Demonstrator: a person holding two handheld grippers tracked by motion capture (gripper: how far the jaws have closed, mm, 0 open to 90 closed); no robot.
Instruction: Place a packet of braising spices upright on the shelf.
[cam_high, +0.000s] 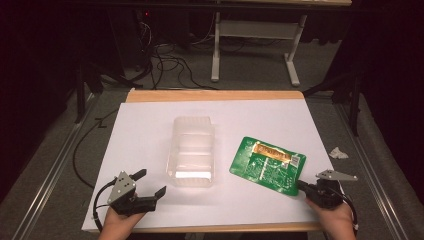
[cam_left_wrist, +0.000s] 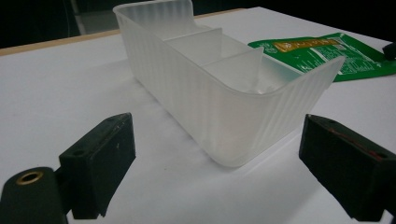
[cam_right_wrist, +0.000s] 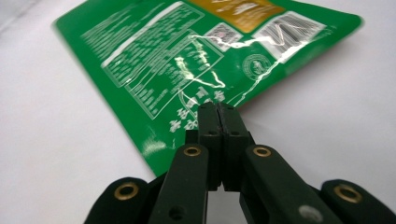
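Your left gripper (cam_high: 151, 183) gapes wide beside the translucent ribbed plastic divided tray (cam_high: 191, 150); your right gripper (cam_high: 302, 185) pinches the flat green foil packet (cam_high: 267, 161).

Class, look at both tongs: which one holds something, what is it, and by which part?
The right tongs are shut on the green packet, pinching its near edge. The left tongs are open, holding nothing.

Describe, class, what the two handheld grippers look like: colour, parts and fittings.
Both the left gripper and right gripper are black, each with two blocky jaws, a grey three-cornered plate on top and a trailing black cable. Brass-coloured rings sit in the jaw arms. No sleeves are visible.
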